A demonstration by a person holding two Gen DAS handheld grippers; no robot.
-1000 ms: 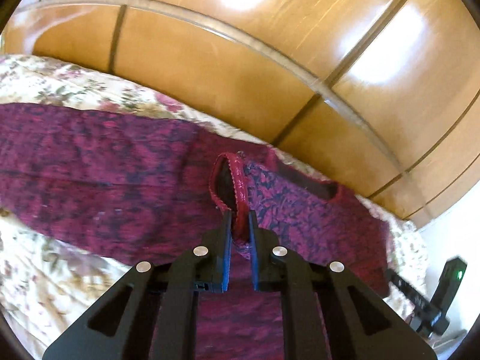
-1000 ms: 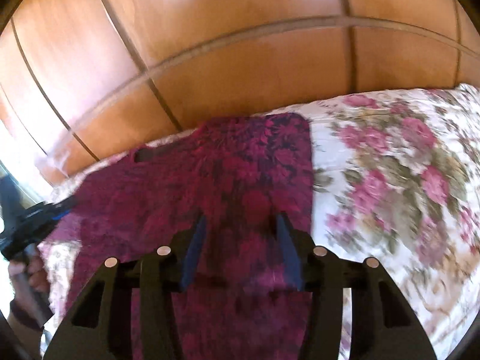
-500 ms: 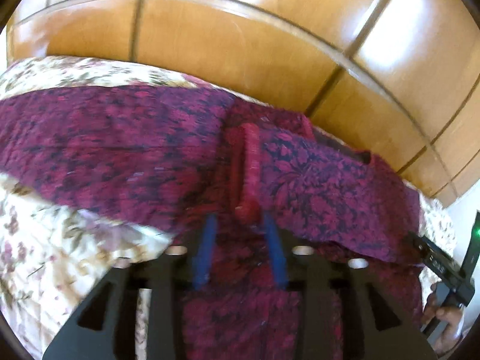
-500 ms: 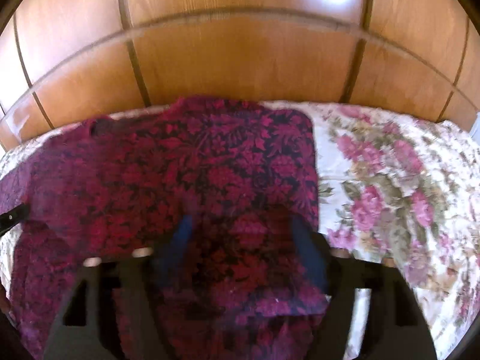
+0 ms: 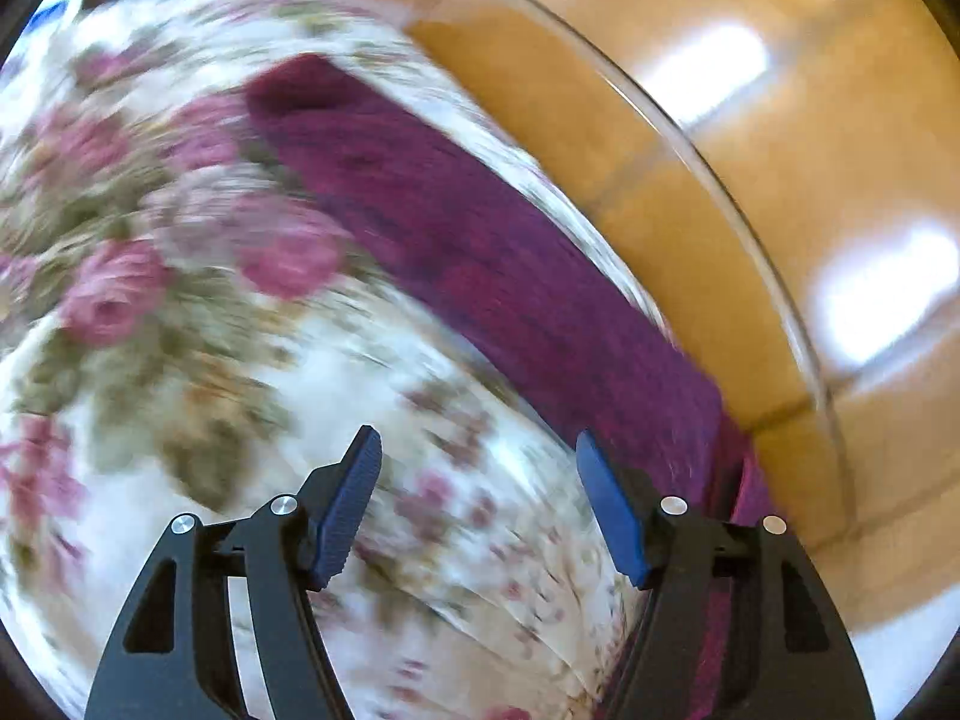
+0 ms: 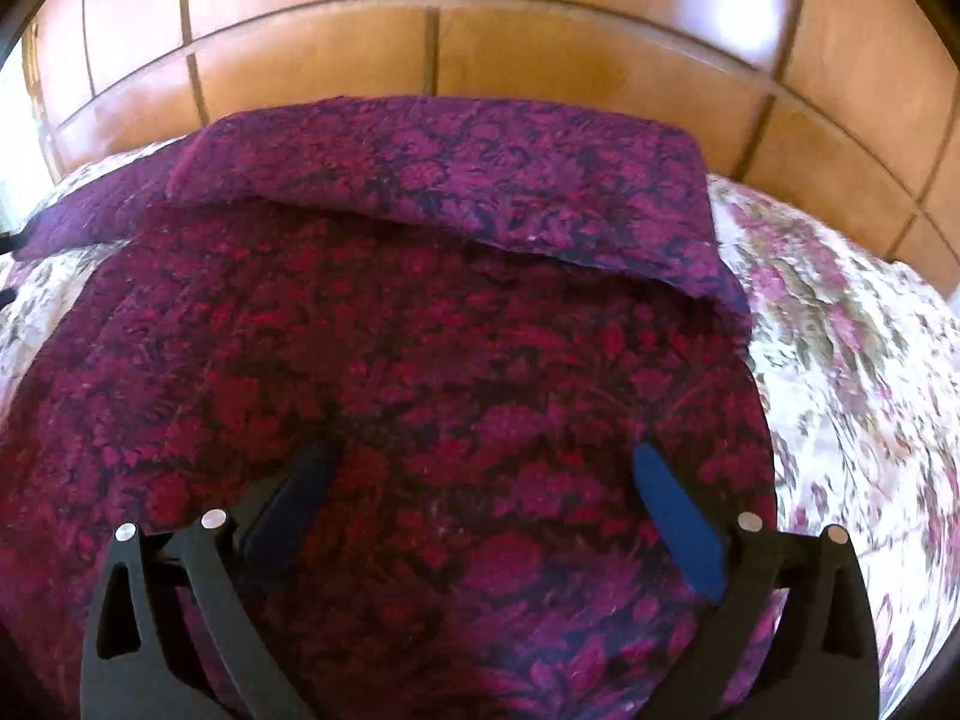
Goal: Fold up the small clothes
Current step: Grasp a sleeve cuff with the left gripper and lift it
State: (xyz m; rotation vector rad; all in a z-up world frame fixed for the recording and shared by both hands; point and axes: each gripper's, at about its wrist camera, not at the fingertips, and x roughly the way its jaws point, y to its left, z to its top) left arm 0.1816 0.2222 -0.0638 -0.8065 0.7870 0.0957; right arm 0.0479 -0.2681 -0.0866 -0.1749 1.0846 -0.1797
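Garment (image 6: 420,360): knit or jacquard-looking cloth, dense floral pattern in crimson, magenta and dark navy. It lies flat on the floral bedspread (image 6: 852,348), filling most of the right wrist view. A flap across the far end is turned over the body; its underside reads more purple, and its free edge runs as a shallow diagonal with a shadow line beneath. Far right corner of the flap is squared off.

Bedspread: cream ground, printed pink roses and olive leaves, smooth woven look, slightly creased near the left gripper.

Wooden headboard (image 6: 540,48): glossy orange-brown panels divided by dark grooves, a curved rail across them, bright reflections on the varnish.

Right gripper (image 6: 483,474): black frame, blue ribbed pads, jaws opening and spread wide above the garment body. Nothing between the pads; cloth is beneath them, not pinched.

Left gripper (image 5: 477,462): same build, jaws opening, pads apart over bare bedspread. Nothing held. Left wrist view is heavily motion-blurred. In it a long band of the garment (image 5: 492,252) runs diagonally between the bedspread and the headboard (image 5: 750,150), passing just beside the right-hand finger; texture not resolvable there.
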